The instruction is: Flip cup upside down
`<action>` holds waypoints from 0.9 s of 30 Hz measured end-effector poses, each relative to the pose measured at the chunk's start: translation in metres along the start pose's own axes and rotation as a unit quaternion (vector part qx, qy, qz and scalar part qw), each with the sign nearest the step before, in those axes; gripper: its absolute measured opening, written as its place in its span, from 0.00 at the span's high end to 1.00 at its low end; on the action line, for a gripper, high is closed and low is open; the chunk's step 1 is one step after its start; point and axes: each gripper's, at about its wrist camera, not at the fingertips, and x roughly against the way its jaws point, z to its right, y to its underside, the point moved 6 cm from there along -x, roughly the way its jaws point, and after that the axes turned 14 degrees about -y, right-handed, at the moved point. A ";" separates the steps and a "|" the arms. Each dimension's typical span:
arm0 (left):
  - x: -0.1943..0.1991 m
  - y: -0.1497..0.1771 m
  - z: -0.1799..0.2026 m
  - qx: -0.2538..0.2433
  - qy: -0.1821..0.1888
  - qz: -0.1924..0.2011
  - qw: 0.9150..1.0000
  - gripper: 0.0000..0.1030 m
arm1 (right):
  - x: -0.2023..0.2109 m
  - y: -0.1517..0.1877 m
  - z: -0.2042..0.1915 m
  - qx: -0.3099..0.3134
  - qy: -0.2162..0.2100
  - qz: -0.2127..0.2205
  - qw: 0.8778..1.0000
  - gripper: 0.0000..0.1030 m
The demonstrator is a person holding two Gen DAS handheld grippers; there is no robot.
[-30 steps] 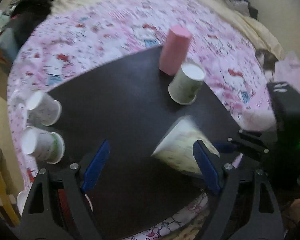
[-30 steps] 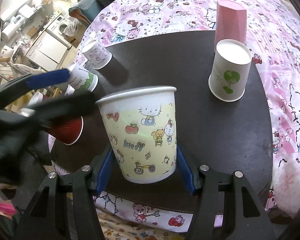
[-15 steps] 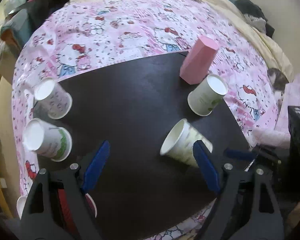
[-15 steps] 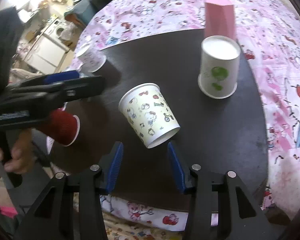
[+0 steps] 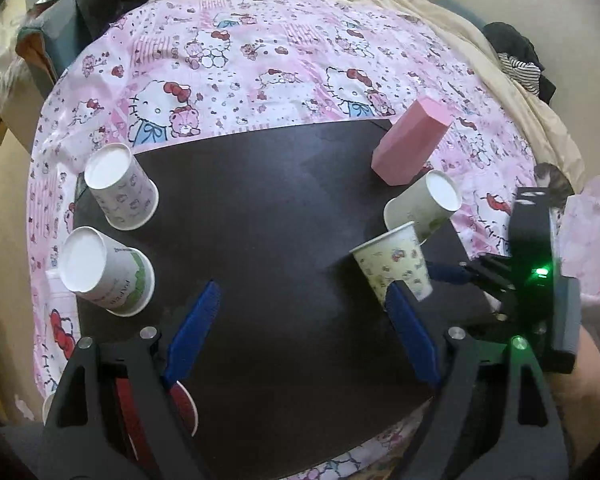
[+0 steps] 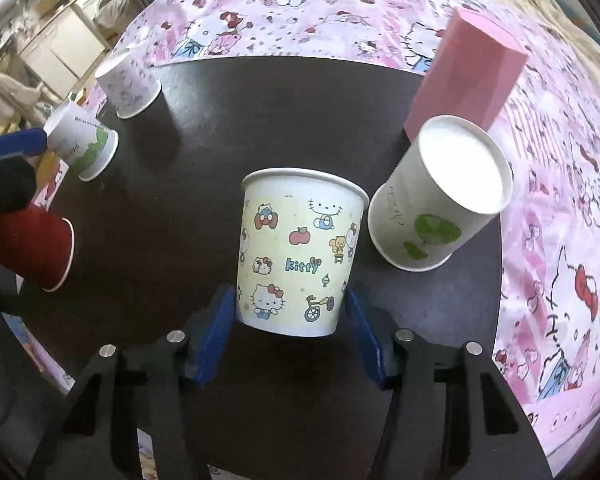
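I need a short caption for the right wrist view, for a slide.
Right tool grips the upright Kitty cup on the dark table, beside five inverted cups.

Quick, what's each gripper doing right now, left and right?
Left gripper: open, holding nothing, above the dark table.
Right gripper: fingers on either side of the Hello Kitty cup's base; whether it grips cannot be told.

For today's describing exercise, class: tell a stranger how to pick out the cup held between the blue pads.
Start at the dark round table on the pink cartoon cloth. Near its front edge, the right tool grips the cream cup by its base. Unlike the other cups around it, which stand upside down, its rim faces up, and it bears cartoon cats and the word "kitty".
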 end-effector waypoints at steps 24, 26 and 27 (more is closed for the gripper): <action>-0.030 0.008 0.048 -0.018 0.049 -0.058 0.997 0.19 | 0.077 0.030 -0.051 0.029 -0.059 0.084 0.994 0.45; -0.033 0.010 0.049 -0.021 0.048 -0.064 0.997 0.19 | 0.081 0.031 -0.049 0.031 -0.050 0.083 0.995 0.45; -0.032 0.011 0.047 -0.020 0.046 -0.061 0.997 0.19 | 0.081 0.031 -0.047 0.030 -0.043 0.079 0.995 0.45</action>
